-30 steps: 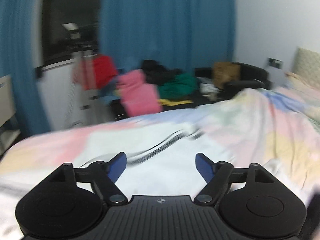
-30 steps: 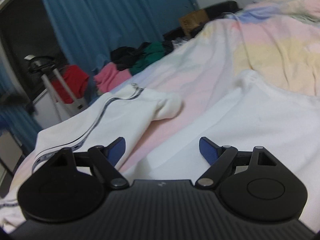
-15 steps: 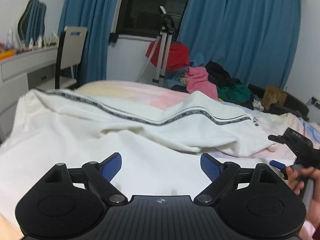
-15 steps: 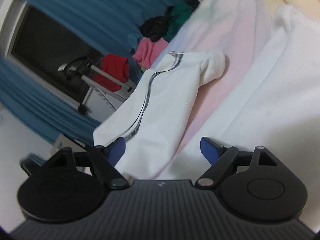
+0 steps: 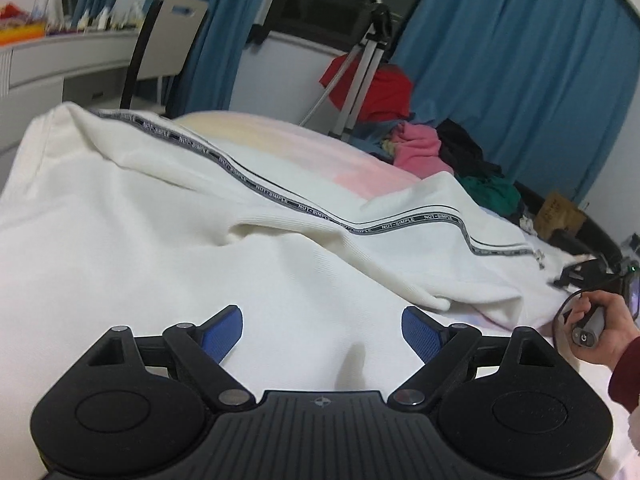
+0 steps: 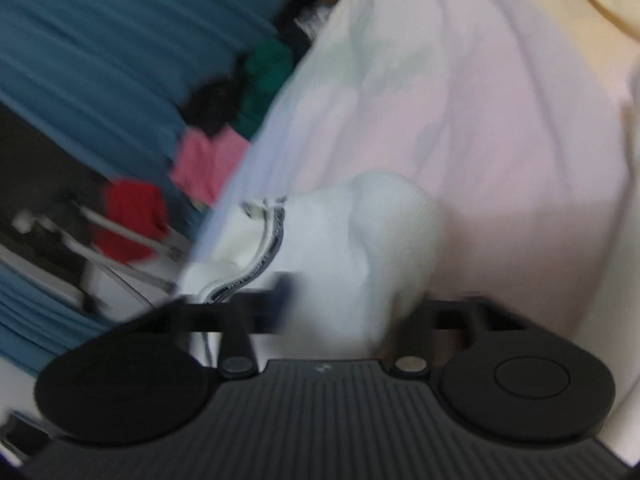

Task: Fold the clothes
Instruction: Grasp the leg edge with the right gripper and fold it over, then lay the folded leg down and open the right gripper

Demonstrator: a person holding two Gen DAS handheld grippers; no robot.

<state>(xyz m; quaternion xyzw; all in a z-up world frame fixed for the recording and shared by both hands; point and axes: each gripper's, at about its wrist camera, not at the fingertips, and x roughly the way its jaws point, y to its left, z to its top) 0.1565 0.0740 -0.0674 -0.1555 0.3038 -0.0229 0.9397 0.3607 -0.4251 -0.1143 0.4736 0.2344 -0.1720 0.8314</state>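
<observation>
A white garment point(image 5: 160, 240) lies spread on the bed, its long sleeve point(image 5: 400, 232) with a grey lettered stripe stretched toward the right. My left gripper point(image 5: 320, 316) hovers low over the garment's body, open, nothing between its blue pads. In the blurred right wrist view, the sleeve's cuff end point(image 6: 360, 232) is bunched between the jaws of my right gripper point(image 6: 340, 308), which are closing and pressing on the fabric. A person's hand point(image 5: 600, 332) holds that right gripper point(image 5: 580, 276) at the sleeve's end in the left wrist view.
The bed has a pastel sheet point(image 5: 320, 152). Beyond it lie a pile of coloured clothes point(image 5: 420, 148), a tripod point(image 5: 360, 60), a chair point(image 5: 168, 40) by a desk point(image 5: 60, 52), and blue curtains point(image 5: 520, 60).
My left gripper swung round and sank low over the garment's body. My right gripper moved onto the sleeve's cuff, rolled, and its wide jaws closed around the fabric.
</observation>
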